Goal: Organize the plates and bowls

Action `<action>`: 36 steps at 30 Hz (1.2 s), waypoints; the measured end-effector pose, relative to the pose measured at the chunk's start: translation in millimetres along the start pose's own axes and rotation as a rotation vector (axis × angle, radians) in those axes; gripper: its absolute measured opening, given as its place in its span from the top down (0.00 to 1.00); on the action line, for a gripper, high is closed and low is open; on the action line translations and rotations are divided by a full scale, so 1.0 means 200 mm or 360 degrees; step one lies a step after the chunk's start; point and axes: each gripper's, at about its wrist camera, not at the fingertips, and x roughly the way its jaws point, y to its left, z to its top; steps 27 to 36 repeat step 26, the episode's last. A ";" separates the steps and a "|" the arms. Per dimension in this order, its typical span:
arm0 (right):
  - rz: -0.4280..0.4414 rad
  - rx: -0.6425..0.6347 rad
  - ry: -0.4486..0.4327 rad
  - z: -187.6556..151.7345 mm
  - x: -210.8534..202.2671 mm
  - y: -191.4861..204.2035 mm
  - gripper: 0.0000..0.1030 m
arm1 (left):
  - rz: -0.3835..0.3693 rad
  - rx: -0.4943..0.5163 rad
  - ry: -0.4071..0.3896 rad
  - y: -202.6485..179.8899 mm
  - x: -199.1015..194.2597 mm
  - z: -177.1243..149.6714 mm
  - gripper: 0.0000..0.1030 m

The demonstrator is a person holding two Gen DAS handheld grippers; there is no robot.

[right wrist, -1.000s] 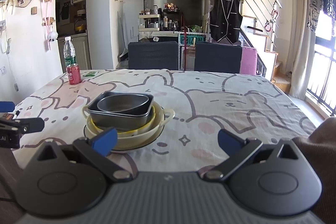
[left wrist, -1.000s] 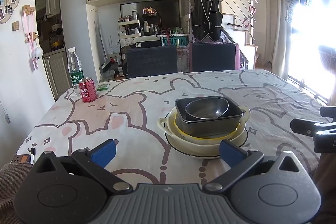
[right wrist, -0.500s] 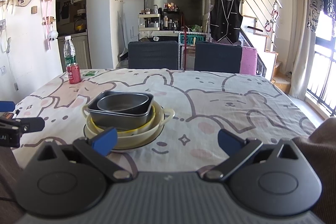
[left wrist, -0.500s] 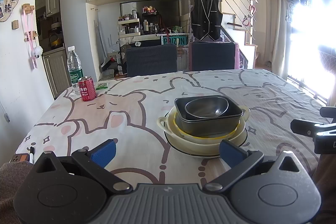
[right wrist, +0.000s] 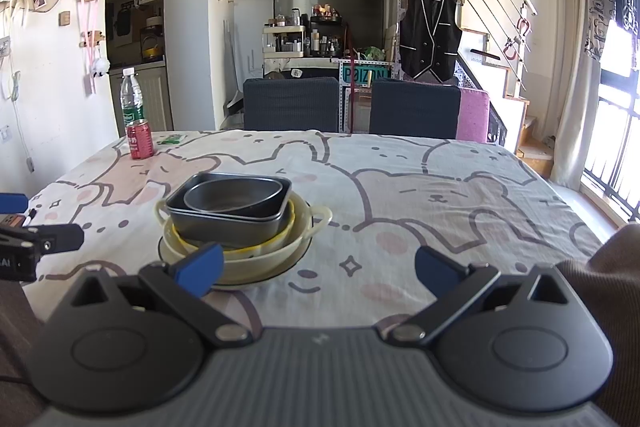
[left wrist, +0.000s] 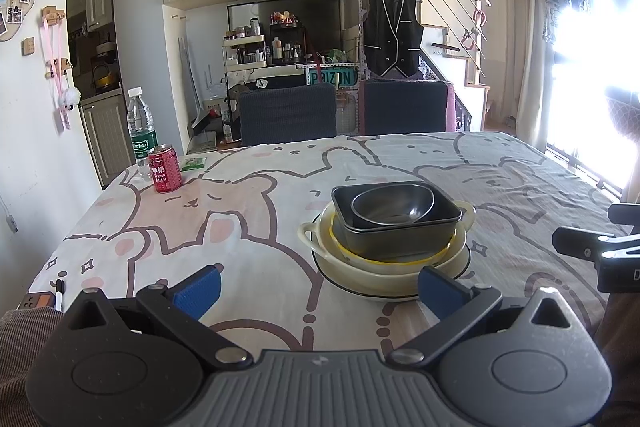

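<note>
On the table [left wrist: 248, 227], from the left wrist view, the stack of dishes [left wrist: 388, 231] sits just ahead of the left gripper [left wrist: 316, 285], whose blue pads are spread wide and hold nothing. A red can [left wrist: 165, 174] stands far left of the stack, beside a water bottle [left wrist: 141, 131]

From the right wrist view, the stack of dishes [right wrist: 240, 223] lies ahead and left of the right gripper [right wrist: 318, 269], also spread apart and empty. Its left pad [right wrist: 200, 269] overlaps the stack's near rim
</note>
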 end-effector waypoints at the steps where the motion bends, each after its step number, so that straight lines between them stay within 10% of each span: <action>1: 0.0001 0.0001 0.0000 0.00 0.00 0.00 0.00 | 0.0001 0.0001 0.0000 0.00 0.00 0.00 0.00; 36: 0.0000 0.0001 0.0003 0.00 0.00 0.00 0.00 | 0.0012 -0.0004 0.0000 0.00 0.00 0.00 0.00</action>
